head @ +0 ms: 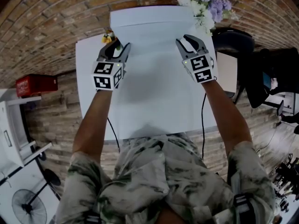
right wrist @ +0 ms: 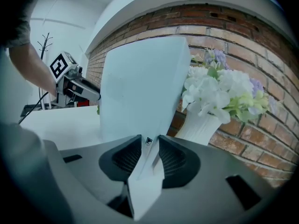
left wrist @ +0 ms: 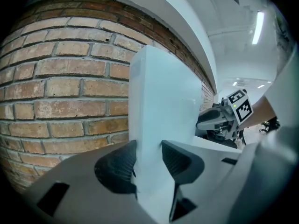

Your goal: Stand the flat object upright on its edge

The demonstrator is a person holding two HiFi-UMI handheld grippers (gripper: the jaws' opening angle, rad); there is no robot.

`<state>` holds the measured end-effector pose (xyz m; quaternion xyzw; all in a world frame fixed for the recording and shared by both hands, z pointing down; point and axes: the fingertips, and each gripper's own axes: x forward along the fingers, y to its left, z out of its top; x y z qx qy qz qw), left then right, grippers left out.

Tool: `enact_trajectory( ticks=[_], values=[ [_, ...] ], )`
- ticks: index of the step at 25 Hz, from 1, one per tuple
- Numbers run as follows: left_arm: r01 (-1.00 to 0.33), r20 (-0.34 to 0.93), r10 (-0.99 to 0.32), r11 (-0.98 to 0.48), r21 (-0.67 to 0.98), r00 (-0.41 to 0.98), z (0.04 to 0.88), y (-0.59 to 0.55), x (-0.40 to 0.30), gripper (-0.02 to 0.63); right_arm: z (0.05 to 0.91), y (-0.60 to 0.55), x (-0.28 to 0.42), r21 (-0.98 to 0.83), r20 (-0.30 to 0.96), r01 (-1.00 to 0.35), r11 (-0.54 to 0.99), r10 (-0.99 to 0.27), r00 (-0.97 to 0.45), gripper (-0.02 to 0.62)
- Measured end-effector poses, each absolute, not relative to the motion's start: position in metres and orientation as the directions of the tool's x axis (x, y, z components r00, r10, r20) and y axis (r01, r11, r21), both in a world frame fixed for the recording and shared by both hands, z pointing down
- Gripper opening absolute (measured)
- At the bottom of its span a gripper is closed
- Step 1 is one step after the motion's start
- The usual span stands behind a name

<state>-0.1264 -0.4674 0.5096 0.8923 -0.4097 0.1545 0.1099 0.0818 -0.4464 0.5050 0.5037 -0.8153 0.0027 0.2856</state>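
Nearest the head camera is the person's patterned shirt, and both bare forearms reach from it over the white table. At the far edge of the table, close to the brick wall, the white flat panel stands nearly vertical. It is held by its two side edges. The left tool is pinching the panel's left side, with a ribbed pad pressed on each face. The right tool is pinching the right side the same way, just beside a white vase of pale flowers.

The panel looks already raised, so the step in hand is settling it on its lower edge. I cannot tell whether that edge rests on the table. The next move probably calls for seating the edge squarely, then easing both grips off together, so the thin panel does not tip toward the vase or the wall.
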Motion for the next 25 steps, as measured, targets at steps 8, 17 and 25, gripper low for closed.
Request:
enact_trajectory(
  ticks=[8,17,25],
  values=[
    [-0.785,0.374,-0.712,-0.615,0.076,0.594,0.509,-0.471,-0.127,0.178,0.505,-0.447,0.081,0.272,0.463,-0.833,0.481,-0.825,-0.325,0.144],
    [-0.791,0.382,-0.717,-0.608,0.067,0.583,0.510,-0.470,-0.132,0.178,0.505,-0.443,0.077,0.259,0.462,-0.846,0.467,-0.829,-0.317,0.147],
    [-0.791,0.380,-0.717,-0.609,0.068,0.585,0.508,-0.463,-0.138,0.178,0.505,-0.434,0.076,0.232,0.467,-0.864,0.447,-0.830,-0.304,0.155]
  ],
)
